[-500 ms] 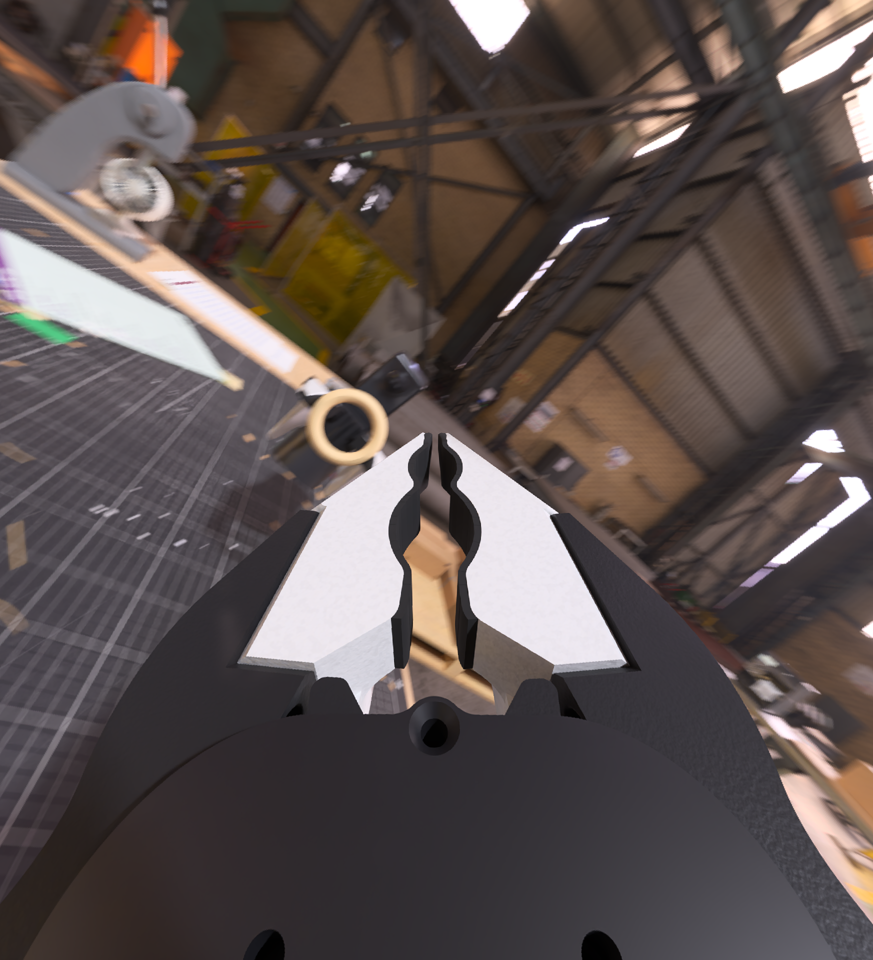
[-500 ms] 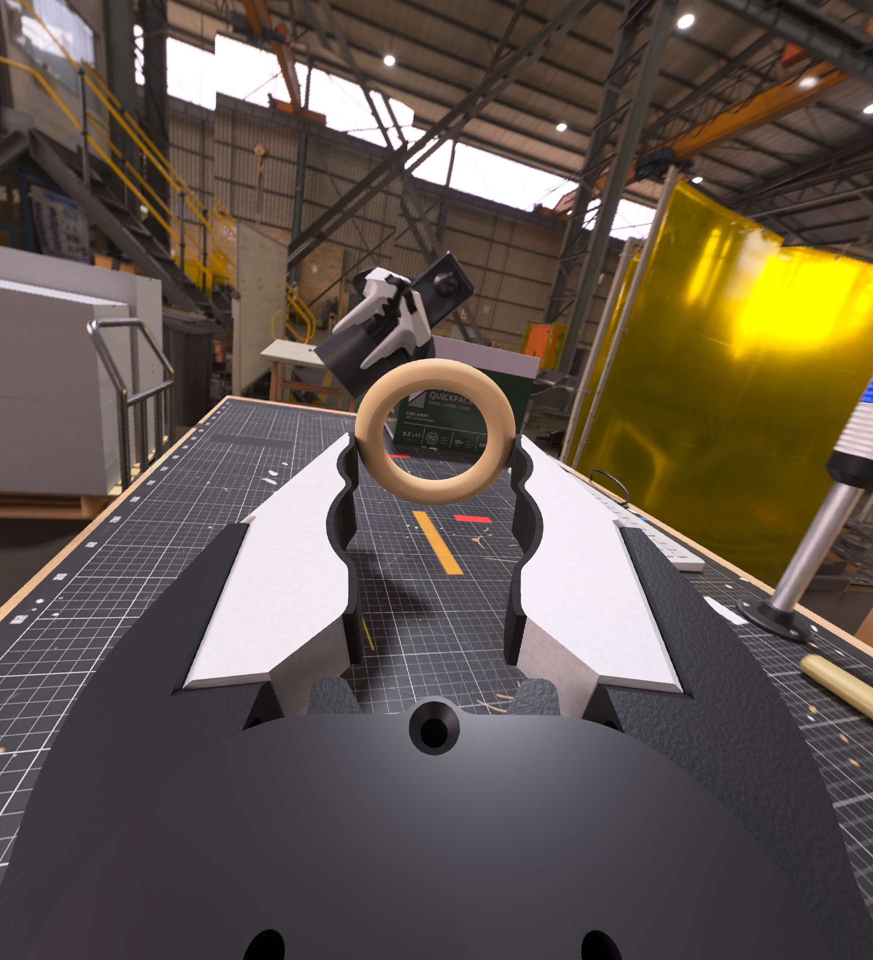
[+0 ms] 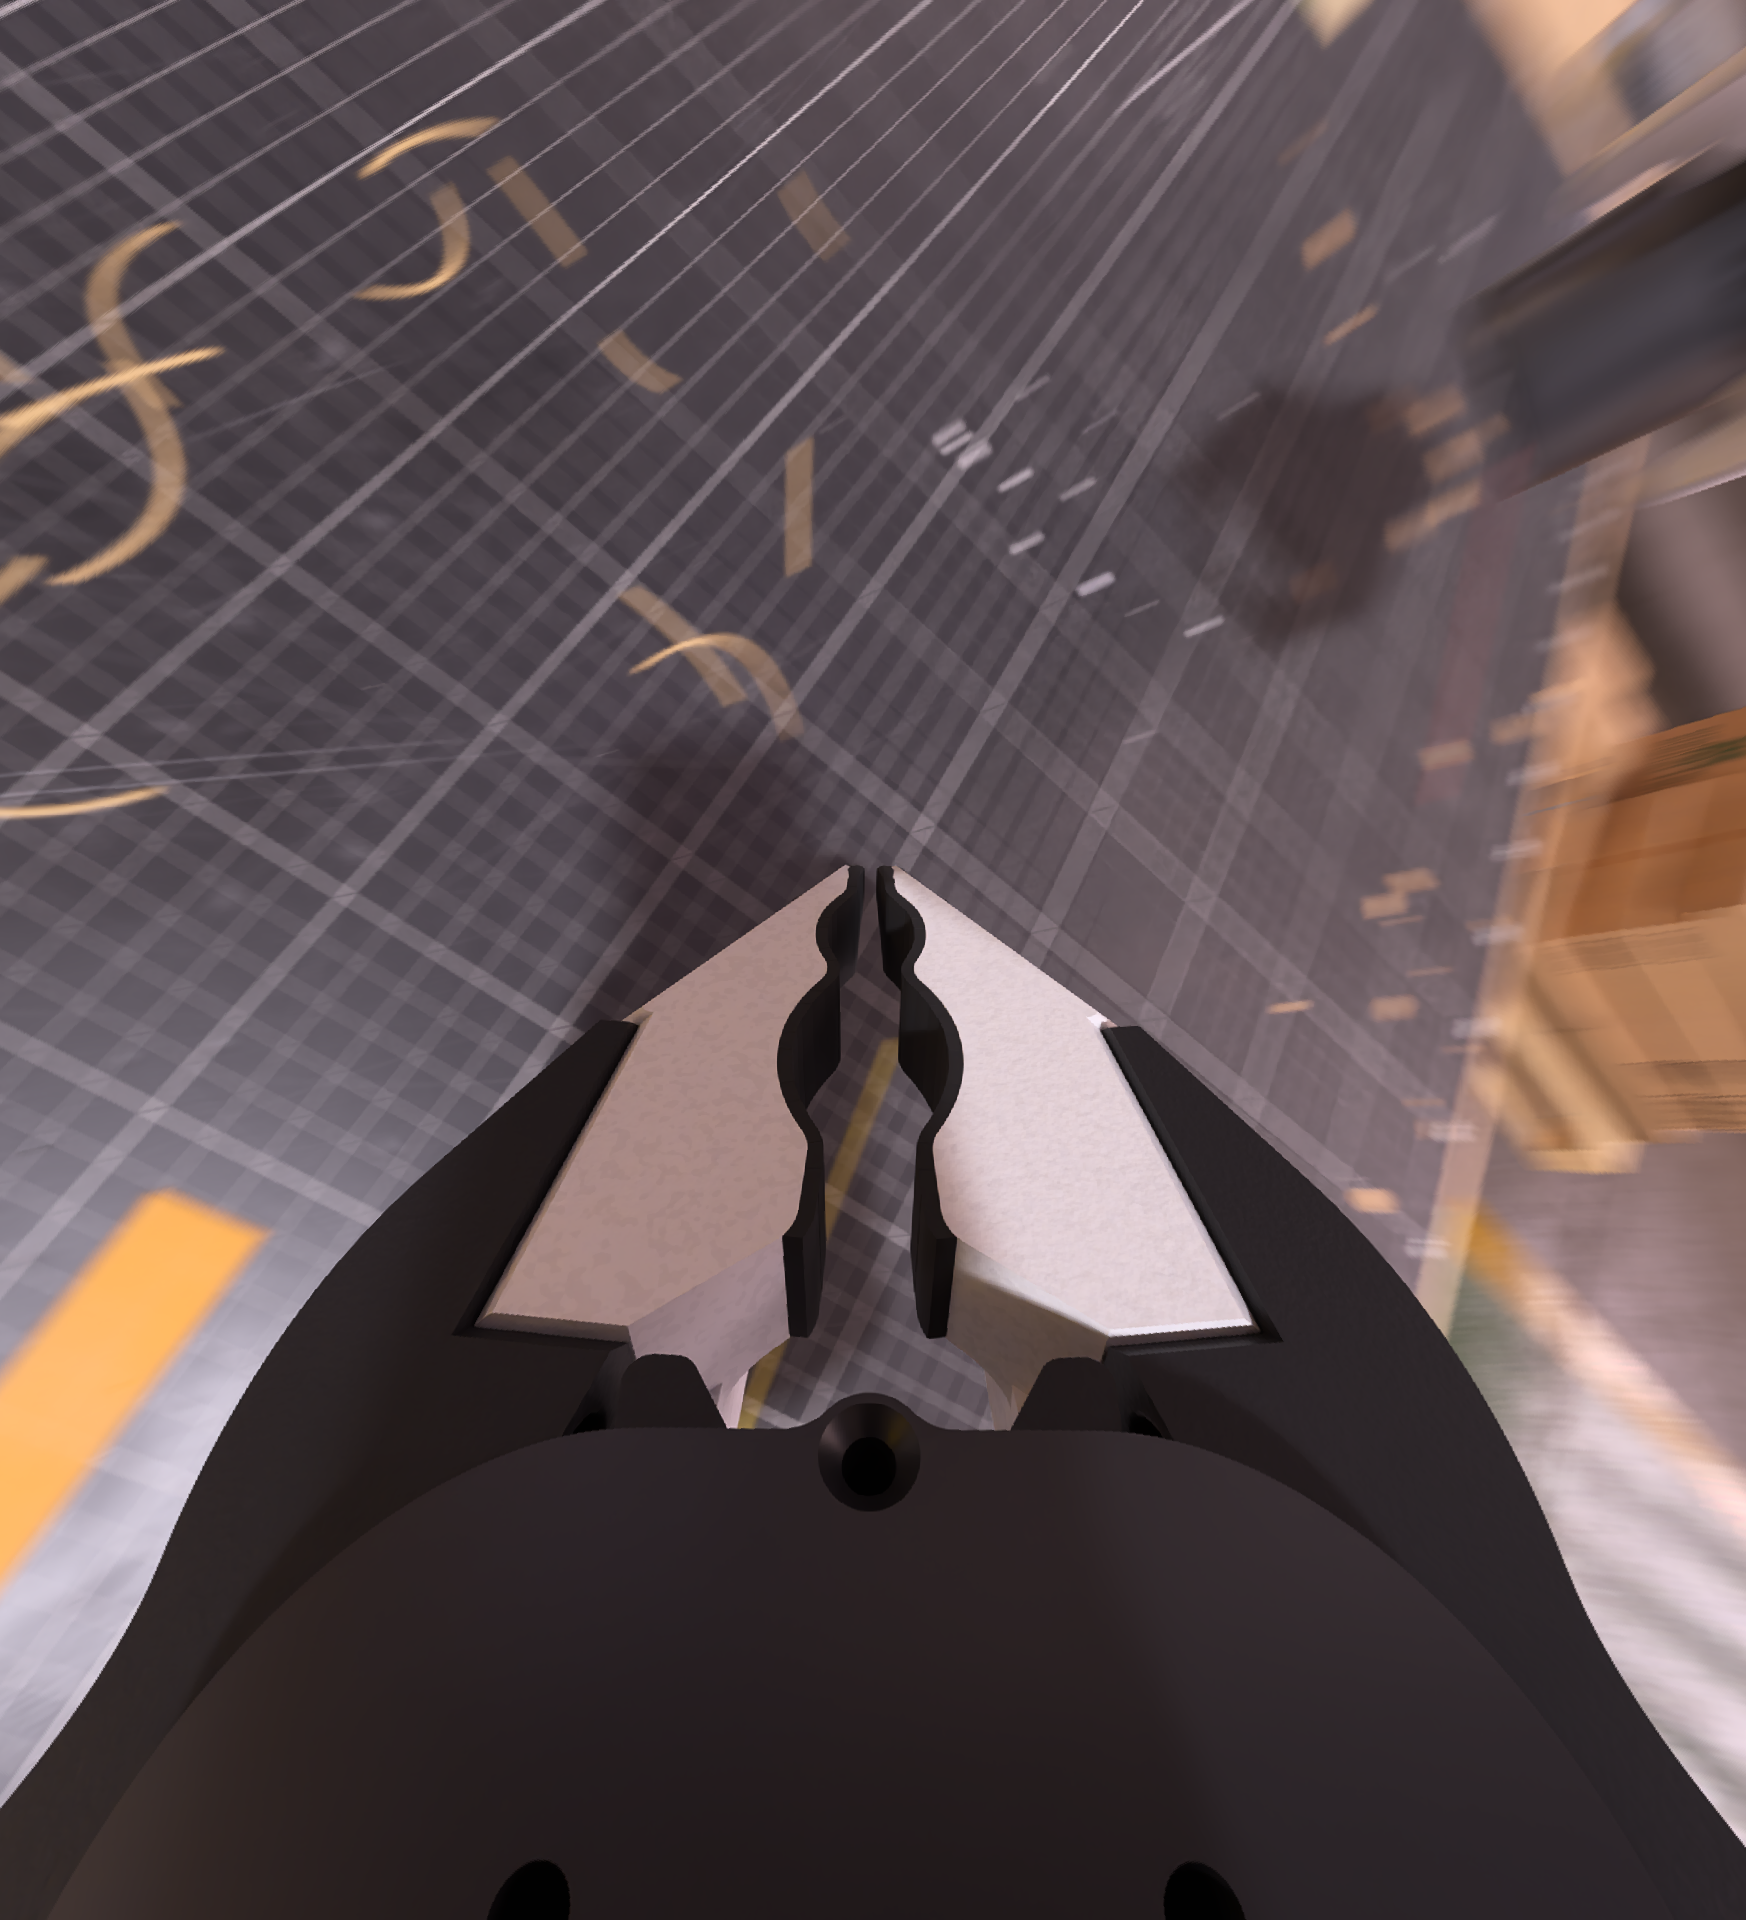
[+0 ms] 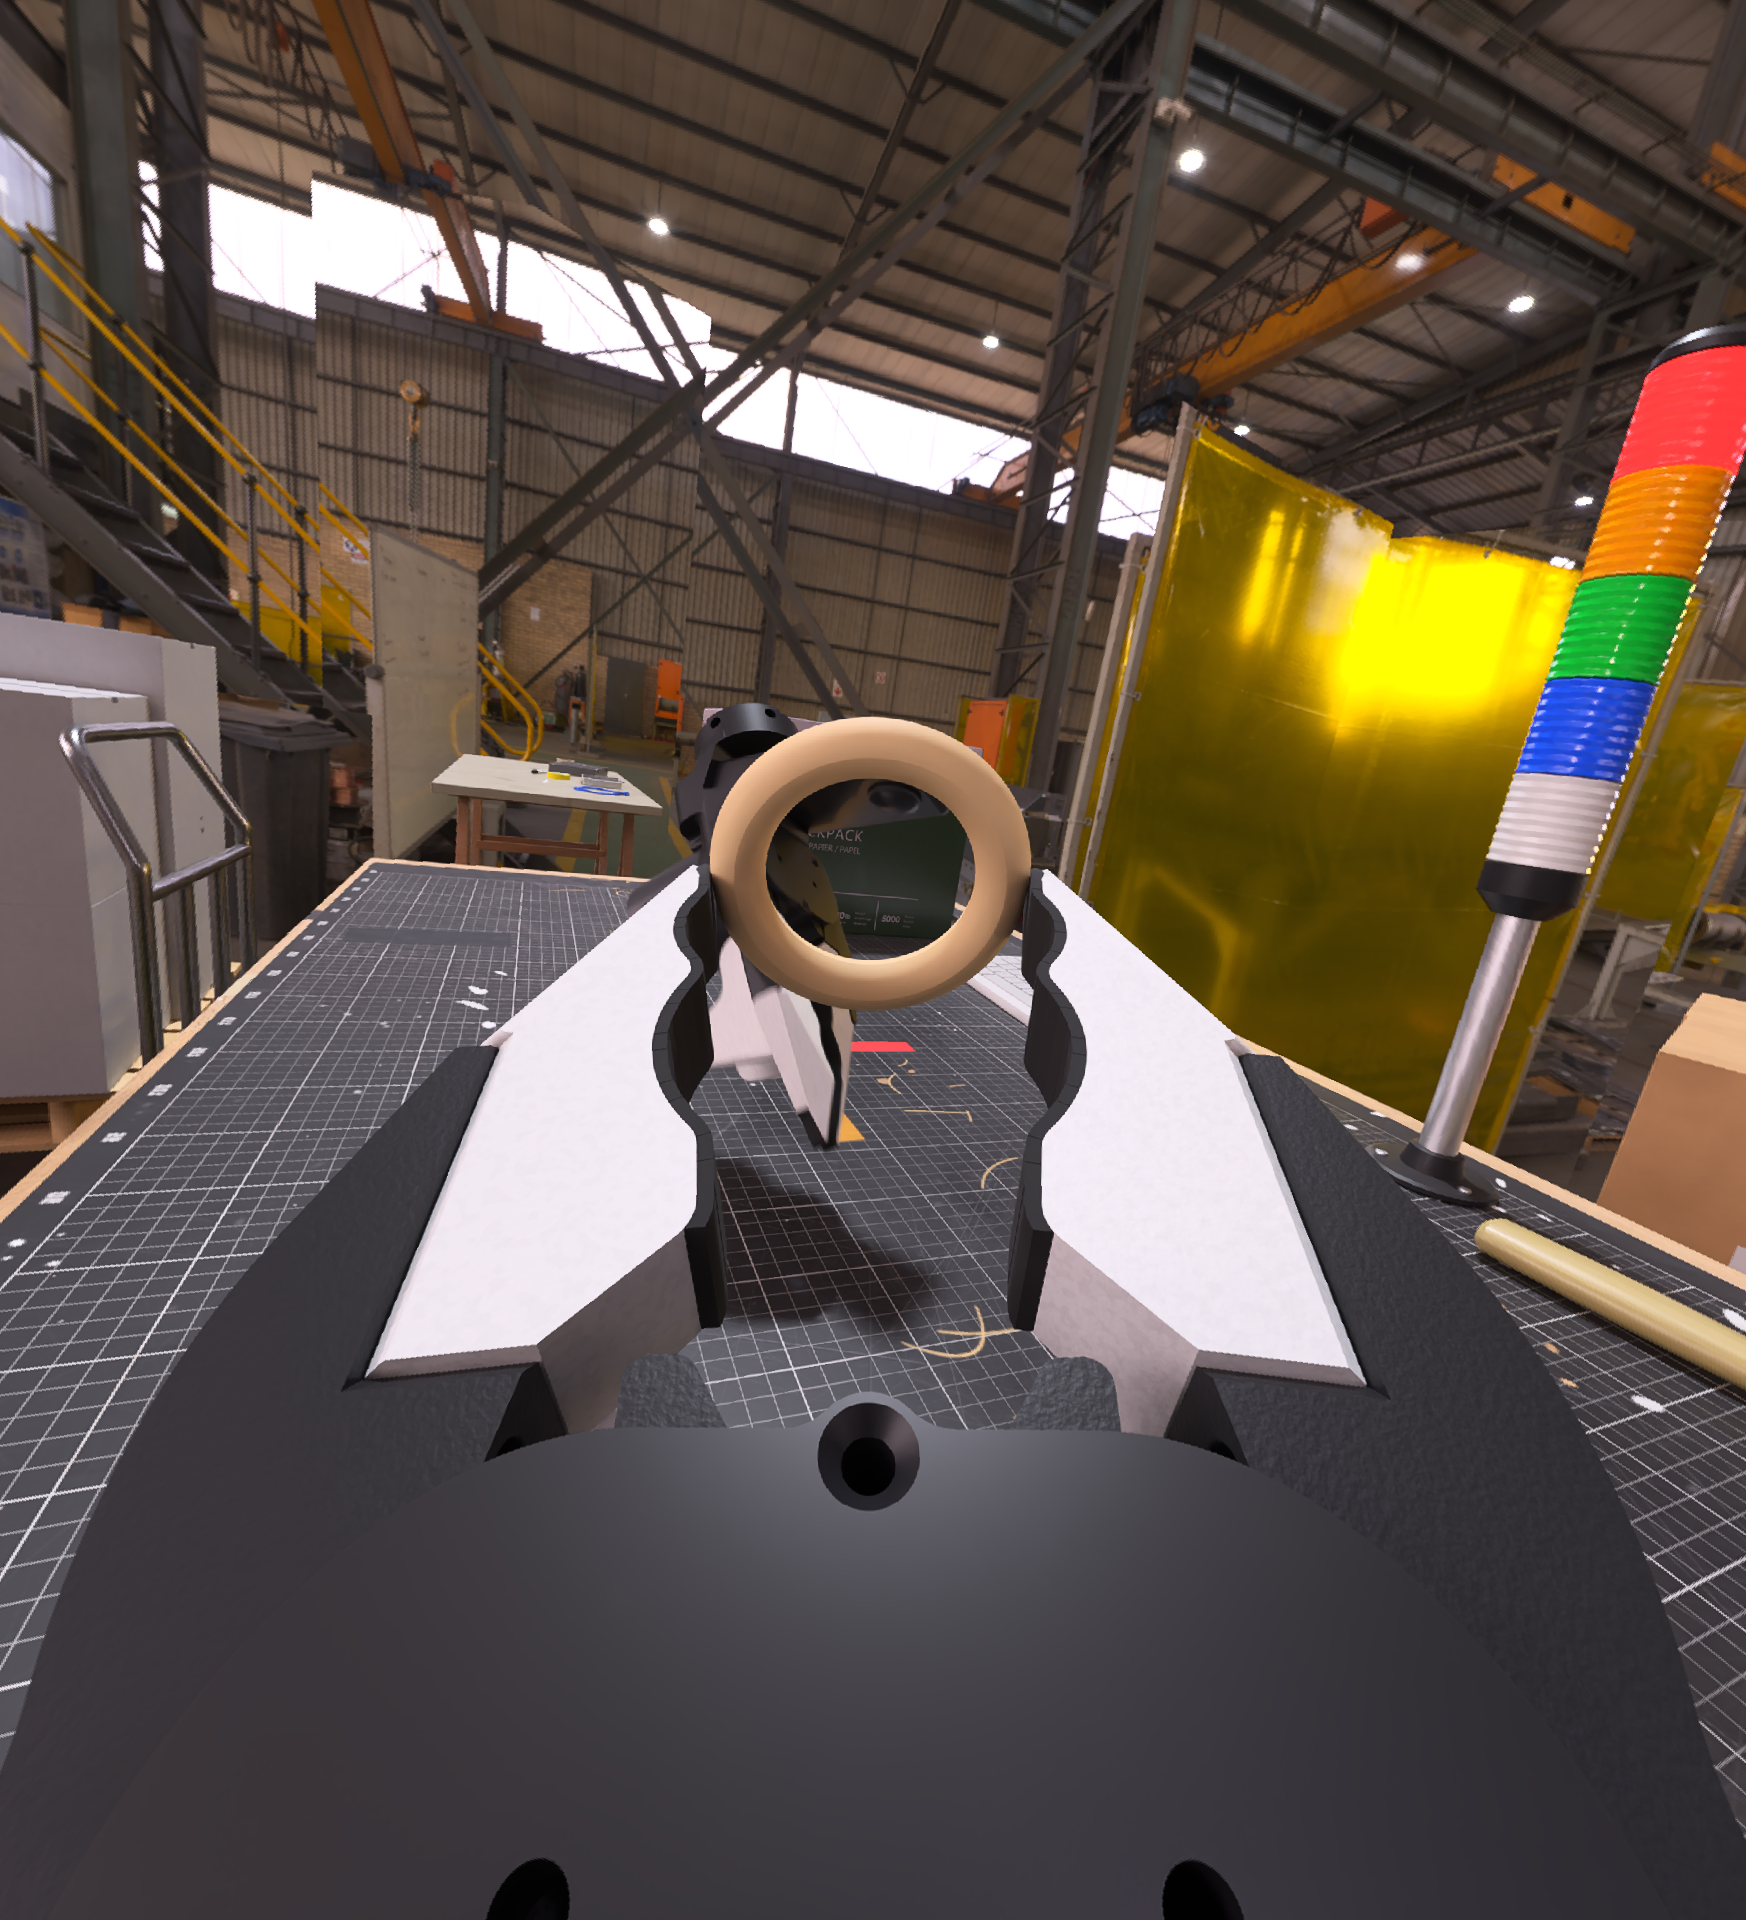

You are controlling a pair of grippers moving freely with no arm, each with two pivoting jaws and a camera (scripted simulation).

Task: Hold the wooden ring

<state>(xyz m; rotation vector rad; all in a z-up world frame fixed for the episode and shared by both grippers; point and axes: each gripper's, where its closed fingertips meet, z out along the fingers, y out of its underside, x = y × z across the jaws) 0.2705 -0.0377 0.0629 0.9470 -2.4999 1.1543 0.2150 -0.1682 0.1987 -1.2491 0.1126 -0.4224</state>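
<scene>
wooden ring point(image 4: 869, 862) between right tool point(image 4: 869, 904) fingertips, left tool point(image 4: 775, 997) behind it, signal tower point(image 4: 1617, 748) right

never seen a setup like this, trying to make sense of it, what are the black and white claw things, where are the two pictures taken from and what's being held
Each picture comes from a camera mounted on a two-finger gripper, looking forward along its fingers. The right wrist view shows the right gripper pinching a wooden ring upright between its fingertips, above a dark gridded cutting mat. A pale rod lies on the mat at the right, beside a striped signal tower. The left gripper shows behind the ring, pointing down. The left wrist view is that gripper's own: the left gripper is shut, empty, aimed at the mat, the picture blurred.
</scene>
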